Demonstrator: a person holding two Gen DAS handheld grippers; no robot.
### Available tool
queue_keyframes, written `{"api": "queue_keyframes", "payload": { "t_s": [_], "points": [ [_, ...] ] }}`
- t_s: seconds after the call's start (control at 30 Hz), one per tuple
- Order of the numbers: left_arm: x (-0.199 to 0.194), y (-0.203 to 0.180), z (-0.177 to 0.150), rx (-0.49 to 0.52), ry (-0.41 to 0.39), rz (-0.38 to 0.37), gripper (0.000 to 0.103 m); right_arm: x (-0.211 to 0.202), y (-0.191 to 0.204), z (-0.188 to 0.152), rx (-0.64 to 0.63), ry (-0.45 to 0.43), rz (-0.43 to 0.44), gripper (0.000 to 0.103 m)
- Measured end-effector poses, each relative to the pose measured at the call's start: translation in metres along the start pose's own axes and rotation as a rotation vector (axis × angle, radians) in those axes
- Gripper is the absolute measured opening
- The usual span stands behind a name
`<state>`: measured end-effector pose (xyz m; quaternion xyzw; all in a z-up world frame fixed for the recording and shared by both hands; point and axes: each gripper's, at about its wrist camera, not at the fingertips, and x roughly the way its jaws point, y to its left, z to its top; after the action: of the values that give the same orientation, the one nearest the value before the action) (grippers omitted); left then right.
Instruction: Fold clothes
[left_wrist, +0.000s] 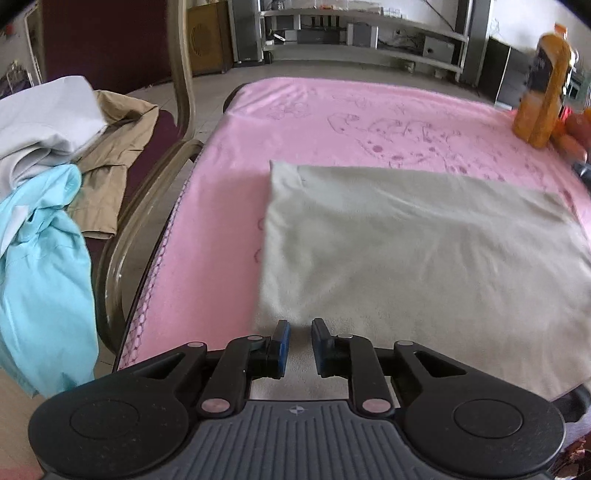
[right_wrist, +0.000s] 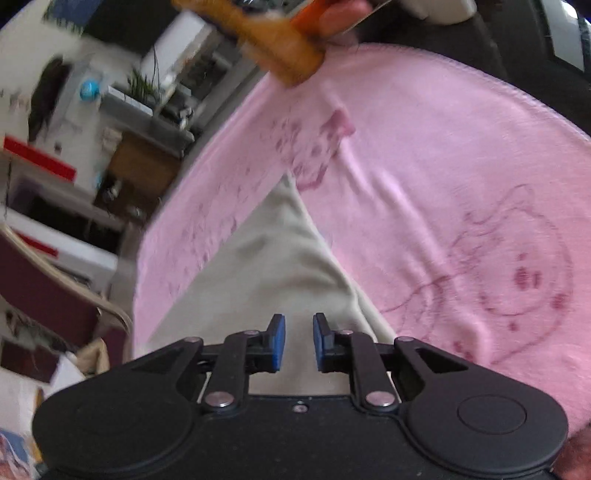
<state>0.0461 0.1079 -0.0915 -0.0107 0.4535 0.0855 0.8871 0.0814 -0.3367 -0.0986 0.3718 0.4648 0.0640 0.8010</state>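
A pale grey-green garment (left_wrist: 413, 254) lies folded flat as a rectangle on a pink patterned blanket (left_wrist: 332, 122) that covers the table. My left gripper (left_wrist: 300, 326) hovers over the garment's near left corner, jaws a little apart, holding nothing. In the right wrist view the same garment (right_wrist: 273, 266) runs away to a corner on the pink blanket (right_wrist: 443, 177). My right gripper (right_wrist: 298, 321) is over the garment's near part, jaws a little apart and empty.
A chair (left_wrist: 144, 206) at the left holds a pile of clothes: white (left_wrist: 44, 118), tan (left_wrist: 110, 158) and light blue (left_wrist: 40, 273). An orange bottle (left_wrist: 543, 88) and red items stand at the blanket's far right corner. Shelves and furniture line the far wall.
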Motion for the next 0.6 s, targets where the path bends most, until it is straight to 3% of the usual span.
{"api": "queue_keyframes", "payload": {
  "t_s": [0.13, 0.2, 0.27, 0.33, 0.47, 0.6],
  "points": [
    [0.000, -0.001, -0.006, 0.029, 0.004, 0.030, 0.023, 0.002, -0.006, -0.002, 0.009, 0.017, -0.094, 0.004],
    [-0.003, 0.004, -0.009, 0.014, 0.018, 0.052, 0.023, -0.008, -0.009, -0.004, 0.011, -0.007, -0.162, 0.004],
    [-0.009, 0.009, -0.013, -0.021, 0.017, 0.063, 0.020, -0.019, -0.014, -0.007, 0.015, -0.044, -0.198, 0.017],
    [-0.019, 0.011, -0.017, -0.056, 0.000, 0.035, 0.018, -0.031, -0.019, -0.010, 0.019, -0.082, -0.233, 0.017],
    [-0.034, -0.001, -0.023, -0.046, -0.050, -0.034, 0.018, -0.035, -0.015, -0.020, 0.006, -0.065, -0.059, 0.017],
    [-0.026, -0.019, -0.022, 0.021, -0.047, -0.044, 0.019, -0.014, 0.007, -0.039, -0.075, 0.045, 0.079, 0.017]
  ]
}}
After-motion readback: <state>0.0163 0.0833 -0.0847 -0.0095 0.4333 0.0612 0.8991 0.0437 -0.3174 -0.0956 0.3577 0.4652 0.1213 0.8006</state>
